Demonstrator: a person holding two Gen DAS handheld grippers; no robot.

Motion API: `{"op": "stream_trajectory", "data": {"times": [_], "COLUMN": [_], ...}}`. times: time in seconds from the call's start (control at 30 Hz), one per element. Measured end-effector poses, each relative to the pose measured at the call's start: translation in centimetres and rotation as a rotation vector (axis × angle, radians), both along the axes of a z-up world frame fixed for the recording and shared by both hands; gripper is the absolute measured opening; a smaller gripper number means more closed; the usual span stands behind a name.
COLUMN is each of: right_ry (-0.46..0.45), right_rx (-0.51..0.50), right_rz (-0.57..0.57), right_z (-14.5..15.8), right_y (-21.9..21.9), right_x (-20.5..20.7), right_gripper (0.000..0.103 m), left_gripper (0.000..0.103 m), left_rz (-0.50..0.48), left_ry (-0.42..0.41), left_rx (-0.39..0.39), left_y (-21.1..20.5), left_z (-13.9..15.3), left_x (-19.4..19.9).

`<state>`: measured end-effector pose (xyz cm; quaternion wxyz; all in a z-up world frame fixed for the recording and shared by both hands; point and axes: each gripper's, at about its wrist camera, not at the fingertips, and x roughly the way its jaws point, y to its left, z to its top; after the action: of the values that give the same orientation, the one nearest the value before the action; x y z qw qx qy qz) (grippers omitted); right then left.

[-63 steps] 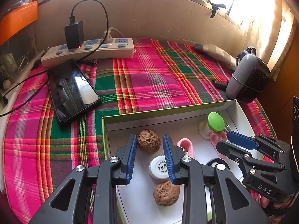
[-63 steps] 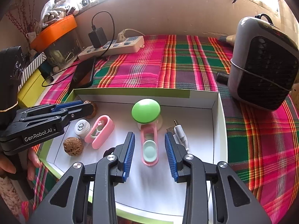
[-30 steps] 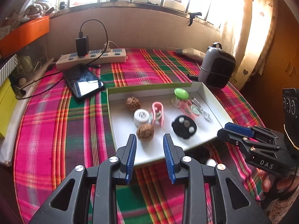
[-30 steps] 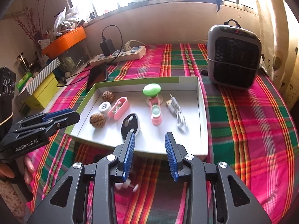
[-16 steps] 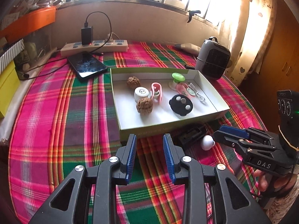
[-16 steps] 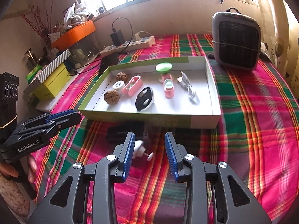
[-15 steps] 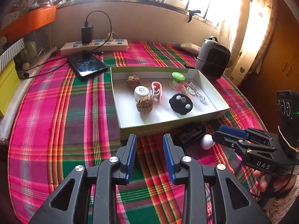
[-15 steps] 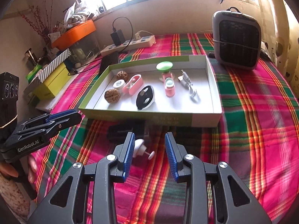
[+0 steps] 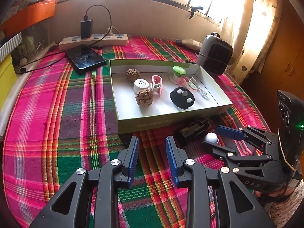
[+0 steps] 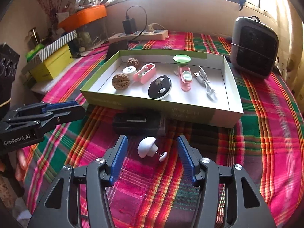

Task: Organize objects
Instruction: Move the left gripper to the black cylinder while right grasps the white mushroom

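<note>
You've pulled back from the tray (image 10: 235,102); right tongs (image 10: 151,152) now spread wider round white pin tag (image 10: 147,148), left tongs (image 9: 152,158) spread, empty.

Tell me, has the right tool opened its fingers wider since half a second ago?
Yes. The right tool has spread its fingers wider, now straddling the white mushroom-shaped piece on the tablecloth, just short of the box.

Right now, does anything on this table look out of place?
Yes. Most small items sit in the white tray, but a white mushroom-shaped pin and a black case lie outside it on the plaid cloth. The right hand-held gripper stands open around the pin.
</note>
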<state>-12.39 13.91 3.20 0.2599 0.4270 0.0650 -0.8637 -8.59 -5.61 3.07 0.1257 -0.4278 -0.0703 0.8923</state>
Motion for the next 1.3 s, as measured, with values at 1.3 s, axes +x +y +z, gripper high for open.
{"op": "stream_trajectory", "data": {"times": [1.3], "right_ry": [0.035], "right_rx": [0.092], "right_rz": [-0.063], "right_z": [-0.6], "right_y": [3.8], "right_x": [1.4], "right_gripper": [0.031], "left_gripper": [0.030], "left_rz": [-0.251], "left_ry": [-0.070], "left_rx": [0.086], "left_y": [6.5], "left_z": [-2.1], "left_x": [-1.1]}}
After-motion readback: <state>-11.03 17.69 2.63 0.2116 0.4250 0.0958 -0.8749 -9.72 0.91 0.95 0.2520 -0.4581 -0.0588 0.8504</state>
